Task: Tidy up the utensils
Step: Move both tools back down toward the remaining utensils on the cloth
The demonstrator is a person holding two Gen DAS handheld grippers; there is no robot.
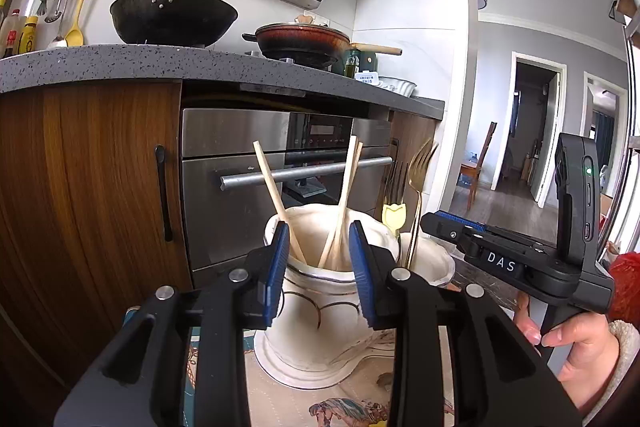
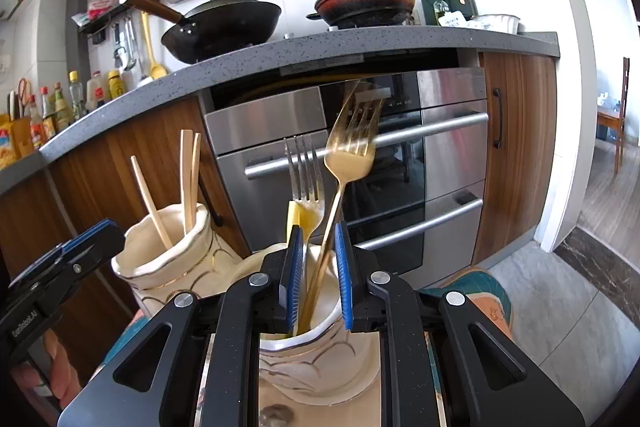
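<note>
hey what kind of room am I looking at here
A home kitchen, most likely. A black wok and a reddish pan sit on a hob in a grey speckled countertop, a built-in steel oven below, and sauce bottles line the wall.

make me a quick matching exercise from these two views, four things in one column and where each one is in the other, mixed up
Things
1. chopsticks
2. gold fork
3. black wok
4. yellow spoon

Places
A. on the stove, left of the reddish pan
B. standing in the vase in front of the right hand-held gripper
C. hanging on the wall under the spice shelf
D. standing in the vase in front of the left hand-held gripper

Pairs: 1-D, 2-B, 3-A, 4-C
</note>
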